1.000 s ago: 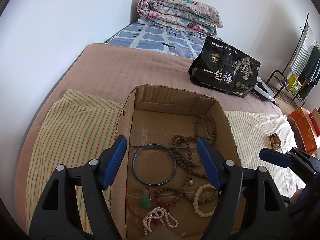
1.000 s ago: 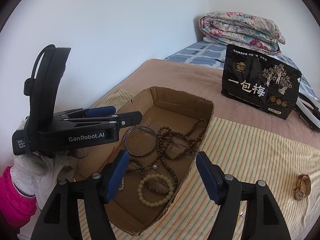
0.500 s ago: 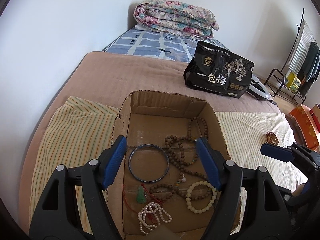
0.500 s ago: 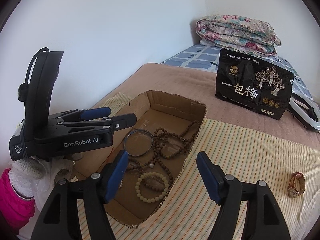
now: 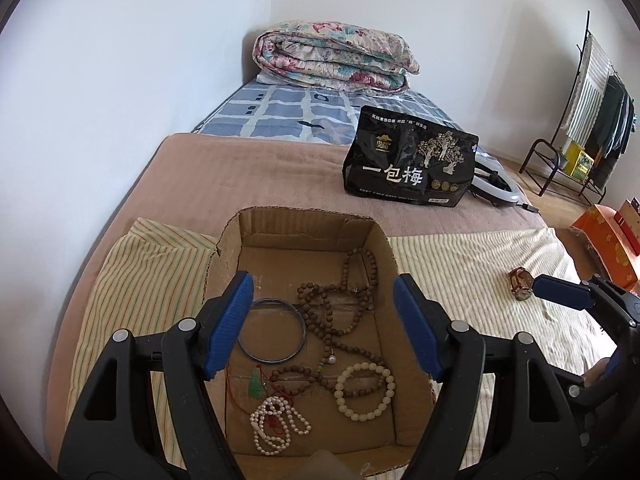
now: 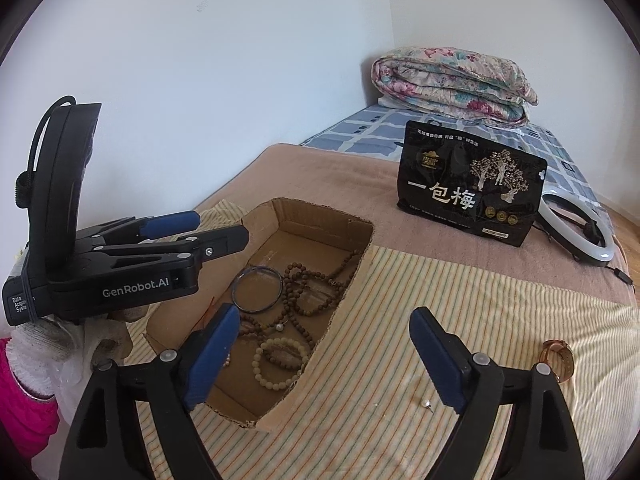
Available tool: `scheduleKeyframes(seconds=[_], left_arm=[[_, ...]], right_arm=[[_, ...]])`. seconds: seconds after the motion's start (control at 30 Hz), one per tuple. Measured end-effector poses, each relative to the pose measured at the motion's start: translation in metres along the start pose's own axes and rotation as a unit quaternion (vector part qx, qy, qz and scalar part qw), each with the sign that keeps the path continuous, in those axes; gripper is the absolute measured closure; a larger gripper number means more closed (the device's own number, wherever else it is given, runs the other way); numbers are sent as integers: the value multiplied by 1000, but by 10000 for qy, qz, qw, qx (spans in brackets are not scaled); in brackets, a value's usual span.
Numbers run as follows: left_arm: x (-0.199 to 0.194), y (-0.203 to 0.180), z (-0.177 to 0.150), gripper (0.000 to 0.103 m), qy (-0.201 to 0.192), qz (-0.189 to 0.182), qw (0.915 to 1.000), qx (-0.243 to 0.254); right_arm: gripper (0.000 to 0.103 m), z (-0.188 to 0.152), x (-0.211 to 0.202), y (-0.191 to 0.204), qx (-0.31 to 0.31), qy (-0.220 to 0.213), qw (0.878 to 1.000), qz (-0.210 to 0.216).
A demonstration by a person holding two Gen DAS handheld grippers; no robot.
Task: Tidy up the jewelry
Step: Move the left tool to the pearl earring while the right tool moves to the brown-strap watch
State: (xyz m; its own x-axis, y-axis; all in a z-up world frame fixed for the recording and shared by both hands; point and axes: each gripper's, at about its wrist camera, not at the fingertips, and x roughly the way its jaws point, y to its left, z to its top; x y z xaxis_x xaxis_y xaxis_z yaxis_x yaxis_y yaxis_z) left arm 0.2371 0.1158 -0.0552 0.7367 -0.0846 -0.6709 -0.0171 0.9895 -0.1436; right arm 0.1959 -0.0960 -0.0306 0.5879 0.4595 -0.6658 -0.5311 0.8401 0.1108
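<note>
On a bed spread with a striped cloth, the left gripper hangs above an open cardboard box, its blue-padded jaws spread apart and holding nothing. Directly beneath and between its fingers lies the sorted jewelry: a dark bangle just inside the left finger, a long strand of brown wooden beads ahead of it toward the right finger, a pale bead bracelet under the right finger, a white pearl strand nearest the camera, and a small green pendant on a red cord beside it.

The right gripper hovers to the right of the box, its jaws opening with nothing between them; below the gap lie only the striped cloth and the box's near corner. A wristwatch with a tan strap lies on the cloth just beyond its right finger, well apart from the box, and a tiny pearl stud rests on the cloth close beside that same finger.

A white-gloved hand with a pink sleeve grips the left tool. Farther ahead of both grippers stand a black printed bag, a ring light and a folded floral quilt.
</note>
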Motion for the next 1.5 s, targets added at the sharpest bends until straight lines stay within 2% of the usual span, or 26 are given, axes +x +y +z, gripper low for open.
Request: scheduleKeyframes(seconds=[0.23, 0.5, 0.9, 1.17, 1.27, 1.5], left_arm=[[-7, -25, -1, 29, -48, -72, 9998, 180], [-13, -55, -4, 29, -80, -218, 9993, 307], [-18, -100, -8, 29, -182, -489, 9975, 471], [-11, -138, -20, 29, -129, -699, 9950, 707], [-4, -152, -28, 29, -62, -719, 9938, 849], [19, -177, -51, 29, 131, -856, 9911, 1014]], right_arm=[[0, -9, -21, -12, -175, -87, 9988, -445], [0, -20, -46, -42, -172, -124, 9962, -844], [0, -40, -88, -122, 215, -268, 9896, -1399], [3, -52, -108, -181, 741, -351, 9838, -1592], [10, -57, -109, -200, 939, -360, 9830, -1538], [11, -73, -93, -223, 1087, -384, 9845, -1323]])
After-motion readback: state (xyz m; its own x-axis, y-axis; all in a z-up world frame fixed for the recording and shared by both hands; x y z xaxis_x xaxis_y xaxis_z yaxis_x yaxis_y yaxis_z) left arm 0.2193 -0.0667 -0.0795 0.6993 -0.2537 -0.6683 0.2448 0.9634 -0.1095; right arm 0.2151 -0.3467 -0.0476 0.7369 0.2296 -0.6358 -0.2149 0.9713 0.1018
